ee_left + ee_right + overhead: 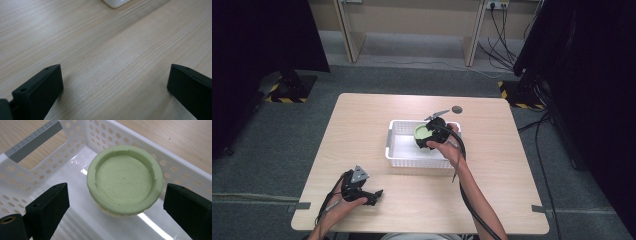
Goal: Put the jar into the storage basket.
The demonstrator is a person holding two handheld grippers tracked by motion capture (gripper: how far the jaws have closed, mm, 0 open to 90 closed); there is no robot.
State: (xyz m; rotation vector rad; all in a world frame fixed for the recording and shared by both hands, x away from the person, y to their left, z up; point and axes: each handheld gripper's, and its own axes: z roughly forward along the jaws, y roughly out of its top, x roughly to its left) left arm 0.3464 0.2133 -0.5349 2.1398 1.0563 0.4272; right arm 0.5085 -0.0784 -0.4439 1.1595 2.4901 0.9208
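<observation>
My table [362, 135] is light wood. White basket [398, 150] sits on it mid-top. Small grey disc [456, 109] lies near the far edge.

Even overhead light, glare streaks on the white basket [150, 222] floor — the high view is soft, perhaps slightly blurred.

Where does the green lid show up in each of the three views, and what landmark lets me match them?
High view: the green lid lies in the white basket's far right part, just under the right gripper.
Left gripper view: a corner of the basket at the top edge over bare table.
Right gripper view: the lid sits centre frame, between the open jaws.
Shared landmark: the white basket.
</observation>
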